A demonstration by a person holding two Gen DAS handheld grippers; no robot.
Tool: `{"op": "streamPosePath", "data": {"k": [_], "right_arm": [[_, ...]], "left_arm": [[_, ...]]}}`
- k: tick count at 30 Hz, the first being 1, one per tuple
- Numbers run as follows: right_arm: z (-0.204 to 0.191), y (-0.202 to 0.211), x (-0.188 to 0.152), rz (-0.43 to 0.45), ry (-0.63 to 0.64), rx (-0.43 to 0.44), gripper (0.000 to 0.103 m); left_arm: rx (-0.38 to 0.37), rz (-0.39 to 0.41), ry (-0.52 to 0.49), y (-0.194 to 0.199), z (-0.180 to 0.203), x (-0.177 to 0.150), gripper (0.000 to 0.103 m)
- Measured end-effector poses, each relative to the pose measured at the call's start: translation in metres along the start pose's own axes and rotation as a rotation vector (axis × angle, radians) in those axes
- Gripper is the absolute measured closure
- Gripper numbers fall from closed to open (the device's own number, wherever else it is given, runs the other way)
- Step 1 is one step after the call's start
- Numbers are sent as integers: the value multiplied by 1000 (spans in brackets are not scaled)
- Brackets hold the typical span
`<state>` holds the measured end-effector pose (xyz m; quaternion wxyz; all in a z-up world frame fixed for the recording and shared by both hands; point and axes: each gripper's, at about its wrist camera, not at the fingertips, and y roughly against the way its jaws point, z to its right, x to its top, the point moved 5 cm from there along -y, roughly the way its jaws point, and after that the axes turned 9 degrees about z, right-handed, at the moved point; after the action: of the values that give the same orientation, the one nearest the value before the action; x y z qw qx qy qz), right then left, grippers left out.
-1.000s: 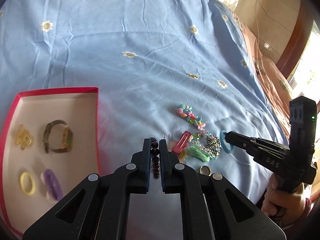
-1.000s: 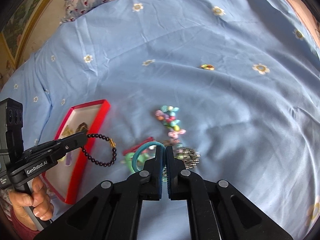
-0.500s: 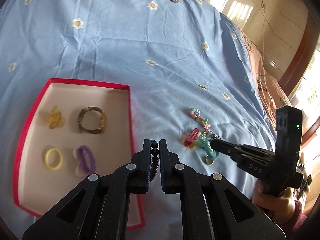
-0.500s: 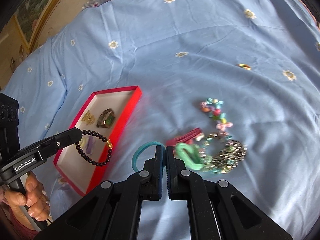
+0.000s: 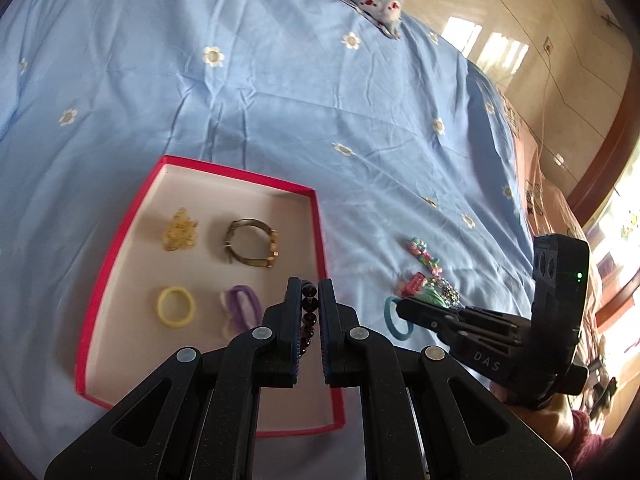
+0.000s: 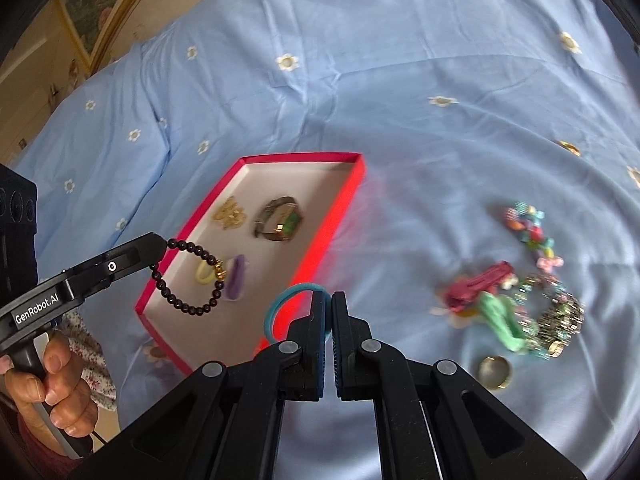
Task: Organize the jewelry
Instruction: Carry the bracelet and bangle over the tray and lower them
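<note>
so the left gripper (image 5: 310, 300) is clamped on the dark bead bracelet (image 6: 188, 276), which dangles over the near end of the red tray (image 6: 344, 200). Right gripper (image 6: 330, 308) is pinched on the teal hair tie (image 6: 280, 304), just beside the tray's edge. Both look light; the beads are hard and probably slick, so grip between two beads. The tie's soft, grab anywhere

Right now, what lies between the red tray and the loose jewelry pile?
Only bare blue bedsheet between red tray and jewelry pile, shown in the right wrist view.
</note>
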<state>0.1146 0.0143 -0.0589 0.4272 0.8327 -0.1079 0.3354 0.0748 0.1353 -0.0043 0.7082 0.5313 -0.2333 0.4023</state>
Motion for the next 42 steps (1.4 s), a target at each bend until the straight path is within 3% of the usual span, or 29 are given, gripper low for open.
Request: {"op": "streamPosePath", "data": {"k": [19, 32, 42], "right_arm": [[-64, -59, -8, -85, 96, 80, 100], [-73, -101, -16, -156, 191, 20, 100], [-72, -106, -18, -170, 187, 30, 96]], "left_arm": [[68, -33, 125, -8, -75, -14, 96], [192, -99, 171, -31, -128, -38, 96], [204, -121, 193, -33, -135, -46, 95]]}}
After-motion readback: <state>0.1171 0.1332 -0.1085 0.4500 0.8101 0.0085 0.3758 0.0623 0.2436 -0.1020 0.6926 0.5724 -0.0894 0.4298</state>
